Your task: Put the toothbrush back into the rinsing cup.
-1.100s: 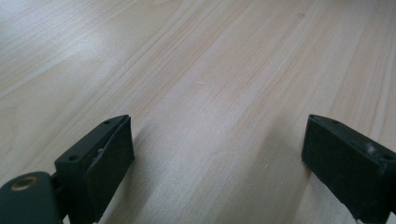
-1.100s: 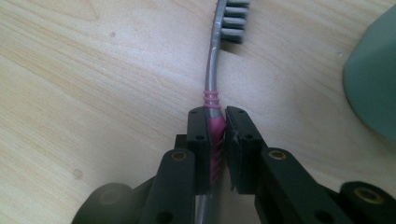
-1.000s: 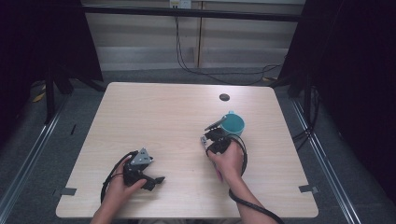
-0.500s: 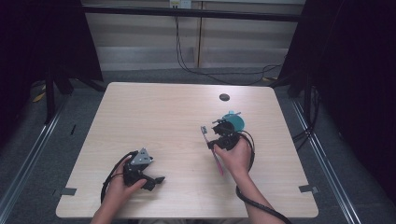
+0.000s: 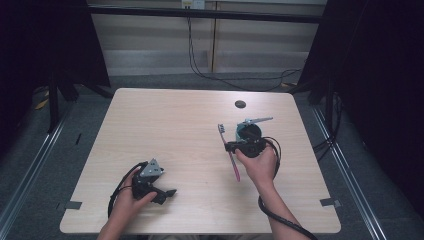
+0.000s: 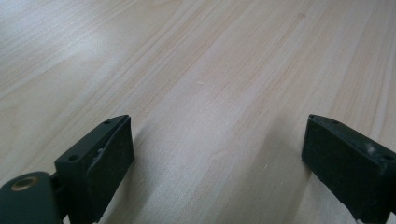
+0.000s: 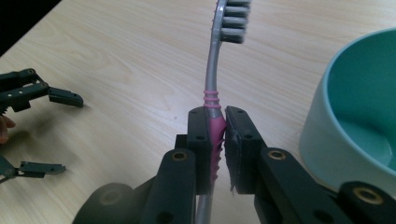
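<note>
right tongs (image 7: 218,140): clenched on the pink toothbrush (image 7: 212,100) at its ribbed grip, head free, lifted beside the teal cup (image 7: 355,116), probably to drop it in.
left tongs (image 6: 219,158): released, idle on the worktop (image 5: 165,130).

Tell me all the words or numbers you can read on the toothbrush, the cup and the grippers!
None: no words, numbers or signs can be read.
Toothbrush: pink and grey handle, no print showing.
Teal cup: plain.
Right gripper and left gripper: black, with no labels that can be read.
Table: bare wood grain.
</note>
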The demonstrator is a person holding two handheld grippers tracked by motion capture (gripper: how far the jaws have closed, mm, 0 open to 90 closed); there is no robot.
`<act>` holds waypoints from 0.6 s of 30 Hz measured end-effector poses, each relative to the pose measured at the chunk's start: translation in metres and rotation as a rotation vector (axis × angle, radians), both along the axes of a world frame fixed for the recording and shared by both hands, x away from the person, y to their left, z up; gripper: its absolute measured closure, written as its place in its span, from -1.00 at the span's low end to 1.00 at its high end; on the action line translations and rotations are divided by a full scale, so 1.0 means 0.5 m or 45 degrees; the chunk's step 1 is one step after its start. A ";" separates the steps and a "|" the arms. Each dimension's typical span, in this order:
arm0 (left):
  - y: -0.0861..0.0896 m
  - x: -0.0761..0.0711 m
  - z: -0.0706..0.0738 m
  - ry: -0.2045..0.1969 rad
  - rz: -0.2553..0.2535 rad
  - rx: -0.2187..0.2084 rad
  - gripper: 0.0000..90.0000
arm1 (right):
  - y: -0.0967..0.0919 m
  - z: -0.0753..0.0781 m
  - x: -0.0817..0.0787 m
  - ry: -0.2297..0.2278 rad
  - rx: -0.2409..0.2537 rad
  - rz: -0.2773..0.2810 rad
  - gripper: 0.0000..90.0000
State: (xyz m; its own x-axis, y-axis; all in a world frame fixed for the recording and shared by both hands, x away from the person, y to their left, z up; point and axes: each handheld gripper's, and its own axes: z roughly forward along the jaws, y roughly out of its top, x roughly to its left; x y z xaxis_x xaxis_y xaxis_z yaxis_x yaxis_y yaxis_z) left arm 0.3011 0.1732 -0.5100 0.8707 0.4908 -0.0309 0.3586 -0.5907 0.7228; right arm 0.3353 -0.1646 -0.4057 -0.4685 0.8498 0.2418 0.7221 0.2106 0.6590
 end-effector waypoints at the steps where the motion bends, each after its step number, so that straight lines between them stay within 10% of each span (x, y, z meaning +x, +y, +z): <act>1: 0.000 0.000 0.000 -0.002 -0.002 0.006 -0.80 | -0.004 0.001 -0.001 -0.001 0.008 -0.005 0.81; 18: 0.000 0.000 0.000 0.000 0.001 -0.001 -0.80 | -0.049 0.032 -0.014 -0.137 0.124 0.004 0.81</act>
State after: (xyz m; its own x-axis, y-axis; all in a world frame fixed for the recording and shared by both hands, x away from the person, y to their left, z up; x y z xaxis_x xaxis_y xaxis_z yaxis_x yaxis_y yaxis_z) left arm 0.3011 0.1732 -0.5101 0.8705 0.4912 -0.0310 0.3588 -0.5902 0.7232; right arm 0.3284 -0.1890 -0.3897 -0.4988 0.8231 0.2716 0.6456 0.1438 0.7500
